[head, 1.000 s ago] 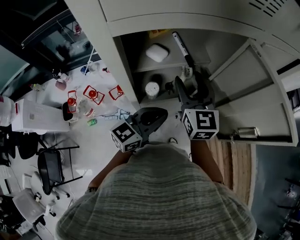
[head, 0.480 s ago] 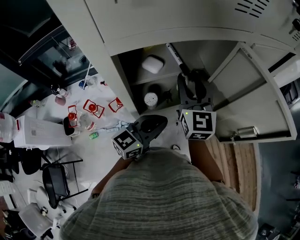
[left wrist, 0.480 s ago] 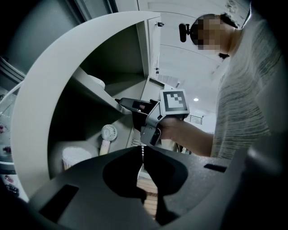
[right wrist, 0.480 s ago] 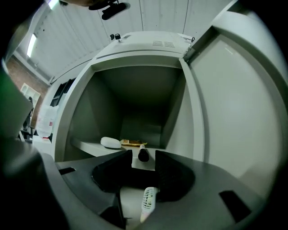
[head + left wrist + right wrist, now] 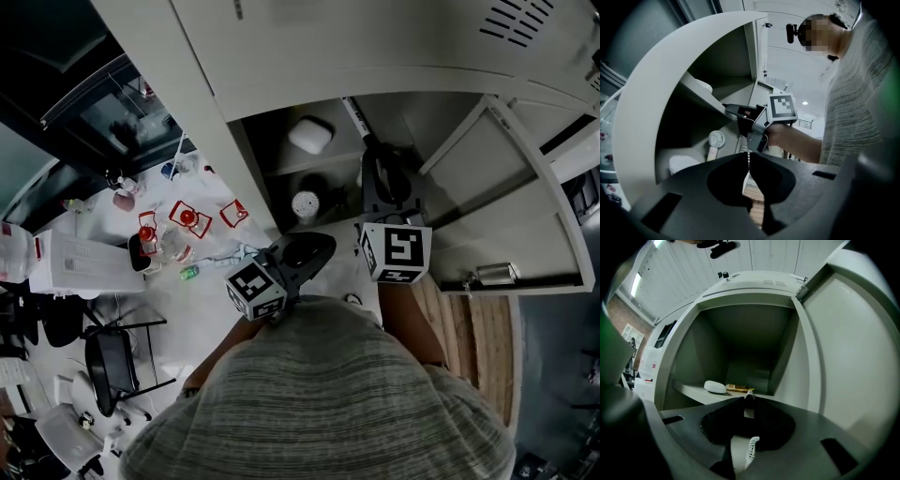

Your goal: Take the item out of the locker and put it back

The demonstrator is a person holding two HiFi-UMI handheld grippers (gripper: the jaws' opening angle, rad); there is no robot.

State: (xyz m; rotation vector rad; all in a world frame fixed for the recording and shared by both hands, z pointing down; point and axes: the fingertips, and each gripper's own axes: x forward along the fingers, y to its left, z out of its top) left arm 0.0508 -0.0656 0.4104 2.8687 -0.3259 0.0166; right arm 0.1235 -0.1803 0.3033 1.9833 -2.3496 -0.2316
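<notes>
I'm holding the right gripper (image 5: 749, 405) level, reaching into the open locker (image 5: 228, 159) at the front edge of its shelf (image 5: 693, 392). Its jaws have just been closing from wide apart, and they're now pinching the near end of the marker (image 5: 357, 116). The rest of the marker is lying out over the shelf, pointing toward the back, to the right of the white case (image 5: 311, 134).

I'm keeping the left gripper (image 5: 747, 161) level too, outside the locker and below the shelf. Its jaws are together with nothing between them.

Compared with a second ago, the right gripper is sitting slightly higher and nearer the shelf. From the head view it's now covering the small fan (image 5: 716, 139) standing below the shelf. The left gripper is staying put.
</notes>
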